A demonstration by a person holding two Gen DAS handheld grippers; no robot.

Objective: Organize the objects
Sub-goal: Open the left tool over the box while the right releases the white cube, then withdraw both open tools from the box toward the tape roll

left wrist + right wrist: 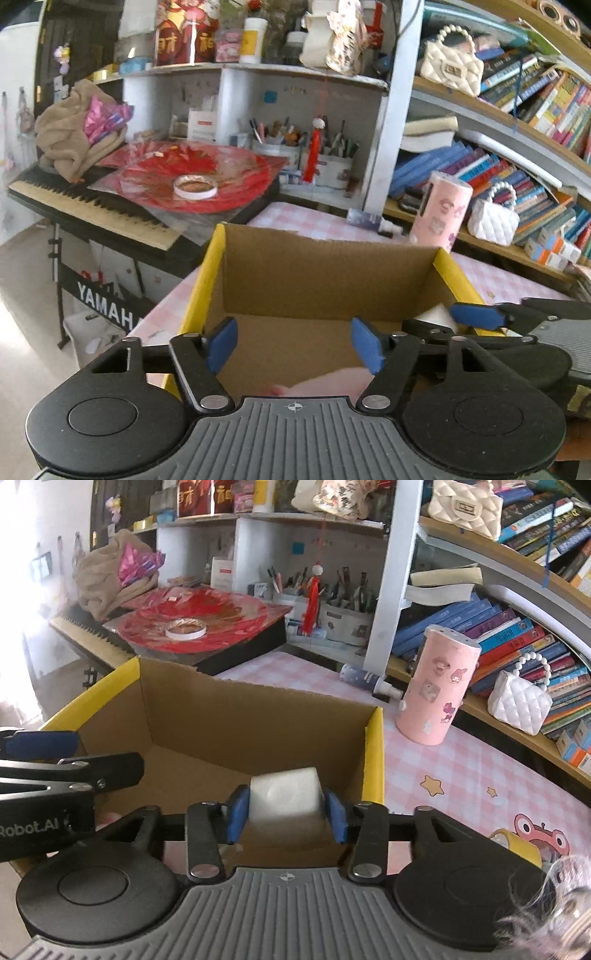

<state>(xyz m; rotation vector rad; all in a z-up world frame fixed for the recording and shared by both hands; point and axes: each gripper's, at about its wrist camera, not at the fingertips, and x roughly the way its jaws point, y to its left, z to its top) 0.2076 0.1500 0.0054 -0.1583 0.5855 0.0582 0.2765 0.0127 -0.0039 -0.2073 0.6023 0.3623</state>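
Observation:
An open cardboard box (325,273) with yellow rims stands on the pink checked table; it also shows in the right wrist view (229,720). My left gripper (293,345) is open and empty over the box. A pink soft object (332,386) lies on the box floor below it. My right gripper (286,810) is shut on a white block (284,794) and holds it inside the box near its right wall. The block's corner (436,314) and my right gripper's fingers (476,315) show in the left wrist view.
A pink sticker-covered cylinder (436,686) stands on the table right of the box, a small spray bottle (365,681) lying behind it. A yellow tape roll (517,845) lies front right. A keyboard (92,206) with red plates (192,177) stands left. Bookshelves (517,627) rise behind.

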